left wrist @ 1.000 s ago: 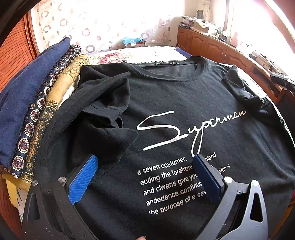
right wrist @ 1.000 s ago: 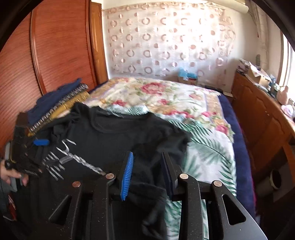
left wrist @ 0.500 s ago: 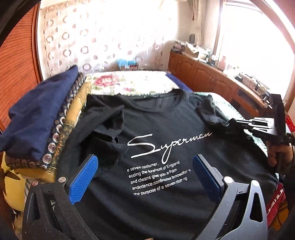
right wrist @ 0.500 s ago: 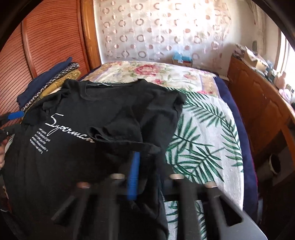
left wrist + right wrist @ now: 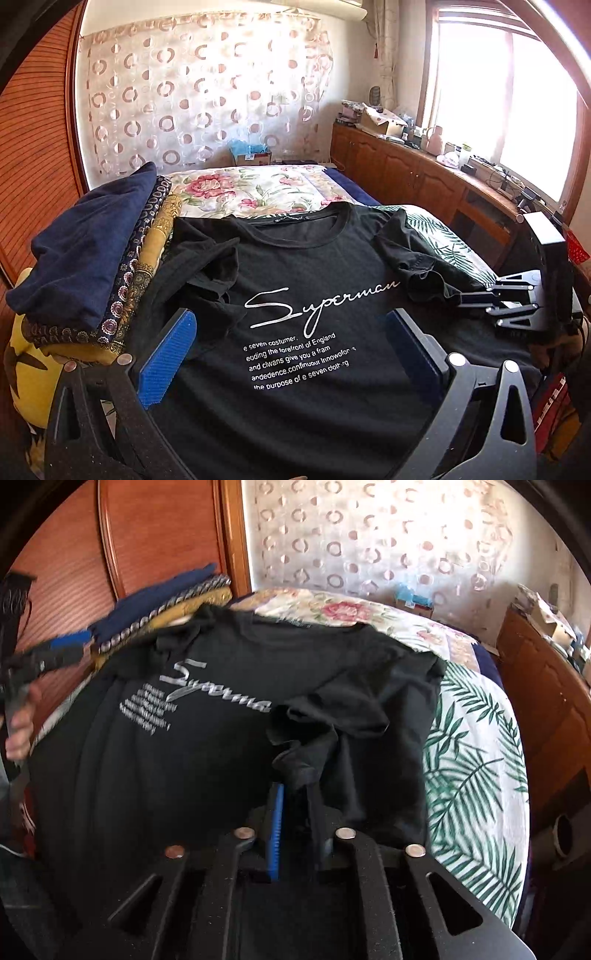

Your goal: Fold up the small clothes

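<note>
Right tongs [image 5: 295,812] nearly closed but opening, right sleeve [image 5: 325,731] bunched btwn them; left tongs [image 5: 291,354] spread wide, empty, above black tee [image 5: 295,406] lying face-up on bed [image 5: 476,746]. Step: sleeves folded in. Next prob needs letting go, then regrip at hem.

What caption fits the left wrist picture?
Open left gripper hovering above a black printed T-shirt spread on a floral bed beside stacked folded clothes.

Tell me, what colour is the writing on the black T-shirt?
White writing on the T-shirt, clearest in the left wrist view.
</note>
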